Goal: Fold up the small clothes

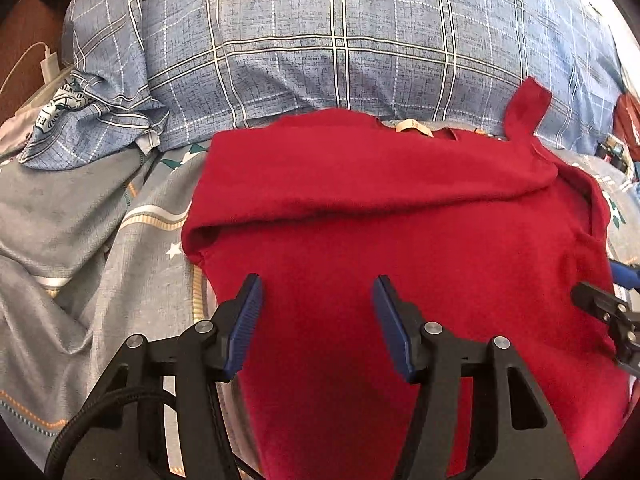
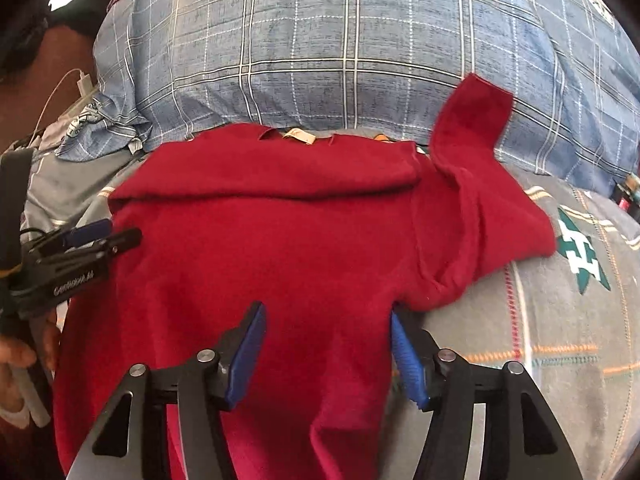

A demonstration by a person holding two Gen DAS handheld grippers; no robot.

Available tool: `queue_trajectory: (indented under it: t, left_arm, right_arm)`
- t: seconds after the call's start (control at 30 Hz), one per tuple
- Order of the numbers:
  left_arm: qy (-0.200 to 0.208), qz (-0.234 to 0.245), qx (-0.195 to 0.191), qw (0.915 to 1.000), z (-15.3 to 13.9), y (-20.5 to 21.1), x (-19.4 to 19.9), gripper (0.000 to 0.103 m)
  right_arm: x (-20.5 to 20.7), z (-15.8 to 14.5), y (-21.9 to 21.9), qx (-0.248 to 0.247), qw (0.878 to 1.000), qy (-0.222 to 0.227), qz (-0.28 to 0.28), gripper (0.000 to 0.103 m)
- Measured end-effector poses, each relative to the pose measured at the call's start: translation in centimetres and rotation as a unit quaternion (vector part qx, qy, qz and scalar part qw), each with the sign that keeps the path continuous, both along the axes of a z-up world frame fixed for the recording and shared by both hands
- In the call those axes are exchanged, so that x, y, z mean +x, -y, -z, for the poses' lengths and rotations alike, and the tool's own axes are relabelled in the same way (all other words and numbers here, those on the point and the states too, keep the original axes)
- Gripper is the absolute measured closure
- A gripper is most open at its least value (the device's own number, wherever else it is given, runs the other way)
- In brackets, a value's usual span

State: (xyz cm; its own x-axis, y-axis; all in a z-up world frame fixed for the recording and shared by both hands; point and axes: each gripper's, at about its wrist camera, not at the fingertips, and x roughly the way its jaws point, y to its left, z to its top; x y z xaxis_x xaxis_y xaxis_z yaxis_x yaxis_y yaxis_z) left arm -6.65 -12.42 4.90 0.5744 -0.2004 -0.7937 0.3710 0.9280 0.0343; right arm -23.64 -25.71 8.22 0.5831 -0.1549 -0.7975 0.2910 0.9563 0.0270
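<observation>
A blue plaid quilt [image 1: 340, 40] bulked at the back, above a grey printed bedsheet [image 2: 560, 340]. On the sheet lay the red garment [image 1: 380, 220], its left sleeve folded across the chest, its right sleeve [image 2: 468, 120] flung up against the quilt. The left gripper [image 1: 316, 292] hovered over the garment's lower left, jaws spread, holding nothing. The right gripper [image 2: 328, 320] stood released at its right edge.
</observation>
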Motion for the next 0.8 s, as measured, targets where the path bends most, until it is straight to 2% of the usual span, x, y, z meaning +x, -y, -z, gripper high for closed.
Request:
queue_trajectory:
  t: [0.1, 0.2, 0.33, 0.47, 0.53, 0.67, 0.8]
  left_arm:
    - [-0.005, -0.002, 0.007, 1.0, 0.5, -0.1, 0.1, 0.046]
    - [-0.01, -0.007, 0.013, 0.9998, 1.0, -0.3, 0.3, 0.046]
    - [-0.011, -0.012, -0.007, 0.9998, 0.3, -0.7, 0.5, 0.046]
    - [0.004, -0.012, -0.029, 0.9995, -0.9, -0.8, 0.7, 0.046]
    - [0.004, -0.014, -0.03, 0.9994, -0.9, -0.8, 1.0, 0.046]
    - [-0.01, -0.026, -0.034, 0.999, -0.3, -1.1, 2.0, 0.046]
    - [-0.016, -0.024, -0.027, 0.9992, 0.0, -1.0, 2.2, 0.046]
  right_arm:
    - [0.7, 0.7, 0.3, 0.001, 1.0, -0.003, 0.0, 0.043]
    - [1.3, 2.3, 0.8, 0.001, 1.0, -0.031, -0.002, 0.042]
    - [1.0, 1.6, 1.5, 0.007, 0.999, -0.028, -0.016, 0.042]
    - [1.4, -0.7, 3.8, 0.011, 1.0, 0.004, -0.002, 0.042]
    - [2.5, -1.6, 5.2, 0.036, 0.999, 0.011, 0.004, 0.042]
    - [3.5, -3.2, 7.3, 0.13, 0.991, 0.032, 0.002, 0.042]
    - [3.1, -3.1, 7.6, 0.171, 0.985, 0.029, -0.002, 0.042]
